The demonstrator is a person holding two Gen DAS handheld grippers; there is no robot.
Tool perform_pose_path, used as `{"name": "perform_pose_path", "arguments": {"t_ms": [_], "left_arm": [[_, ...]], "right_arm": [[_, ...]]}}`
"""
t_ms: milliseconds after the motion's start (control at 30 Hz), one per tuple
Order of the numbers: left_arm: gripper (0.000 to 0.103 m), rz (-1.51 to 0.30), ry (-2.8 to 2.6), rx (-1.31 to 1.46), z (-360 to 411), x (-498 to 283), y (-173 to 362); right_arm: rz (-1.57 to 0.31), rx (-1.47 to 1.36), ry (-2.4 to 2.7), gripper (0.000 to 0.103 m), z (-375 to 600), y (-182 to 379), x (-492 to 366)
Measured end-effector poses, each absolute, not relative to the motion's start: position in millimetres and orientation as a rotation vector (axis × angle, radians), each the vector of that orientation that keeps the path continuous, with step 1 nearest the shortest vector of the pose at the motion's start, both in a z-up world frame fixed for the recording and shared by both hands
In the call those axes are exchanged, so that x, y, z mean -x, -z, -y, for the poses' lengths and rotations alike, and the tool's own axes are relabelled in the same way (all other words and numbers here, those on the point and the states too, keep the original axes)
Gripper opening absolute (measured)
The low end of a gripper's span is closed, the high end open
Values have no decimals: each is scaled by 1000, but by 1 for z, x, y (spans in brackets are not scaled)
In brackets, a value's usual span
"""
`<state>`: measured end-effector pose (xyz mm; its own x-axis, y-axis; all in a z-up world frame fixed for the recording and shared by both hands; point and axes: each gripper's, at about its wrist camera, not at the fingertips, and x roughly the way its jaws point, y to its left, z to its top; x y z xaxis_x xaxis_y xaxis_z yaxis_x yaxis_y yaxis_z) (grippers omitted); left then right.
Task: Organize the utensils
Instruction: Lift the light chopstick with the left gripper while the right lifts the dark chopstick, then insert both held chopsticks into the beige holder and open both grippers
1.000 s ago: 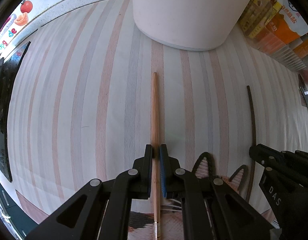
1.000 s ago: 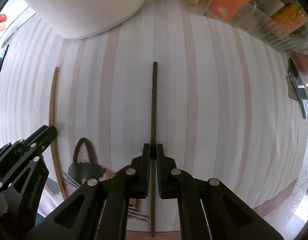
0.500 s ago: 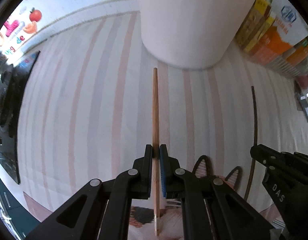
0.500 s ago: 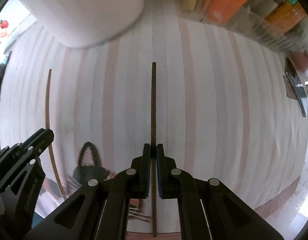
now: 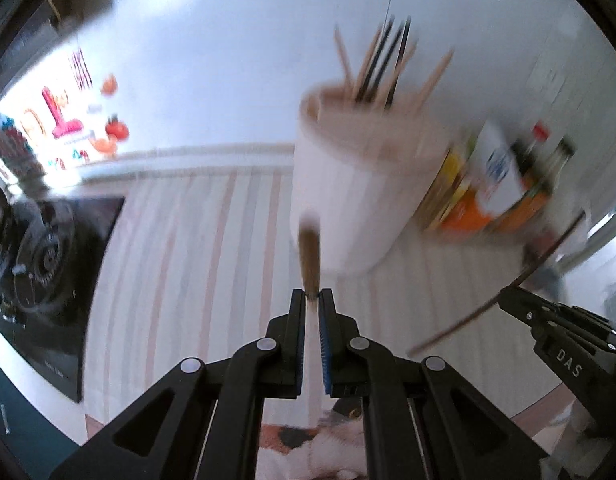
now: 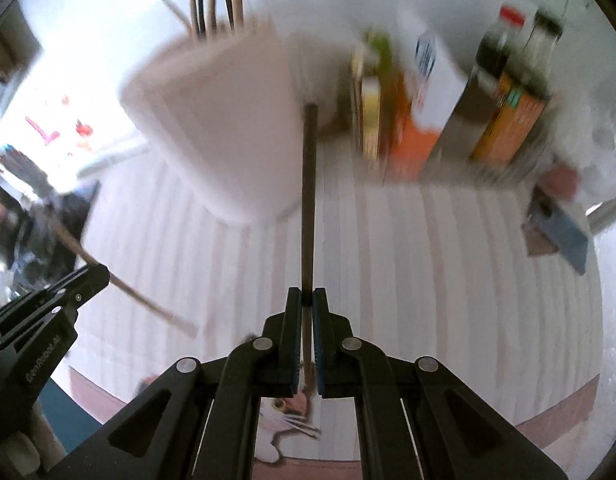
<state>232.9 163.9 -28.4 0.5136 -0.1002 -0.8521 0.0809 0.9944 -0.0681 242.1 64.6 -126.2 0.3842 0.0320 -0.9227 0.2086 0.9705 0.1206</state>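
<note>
Chopsticks: one in each tool, both clear of the striped bench cloth.
Left tool: pressed together on a light wooden chopstick, pinched near its lower part, the free end pointing ahead toward the white holder.
Right tool: pinching a dark chopstick low on its shaft, the tip reaching ahead just beside the holder's right edge.
Holder: ahead of both tools, already carrying several light and dark sticks standing out of its top.
Handling: judged light, stiff and thin; smooth enough to pivot or slip in a narrow pinch, so a hold nearer the middle would likely steady the long free end on the way into the holder.
Beyond the right tool: blurred cartons and bottles; their labels could not be read.
Writing: "DAS" on the right tool's body as seen from the left view; "GenRobot.AI", roughly, on the left tool's body in the right view.
</note>
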Motion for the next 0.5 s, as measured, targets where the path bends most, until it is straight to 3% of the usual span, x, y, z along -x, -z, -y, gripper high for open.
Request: {"name": "perform_pose_path", "arguments": {"t_ms": [300,500], "left_arm": [[4,-794,209,157,-170,-276,-91],[4,-696,207,132,-167,-329,-130]], "right_arm": [[-897,-251,61,5,-45,0,-270],[-787,-247,-2,5,-44,-71,-310]]}}
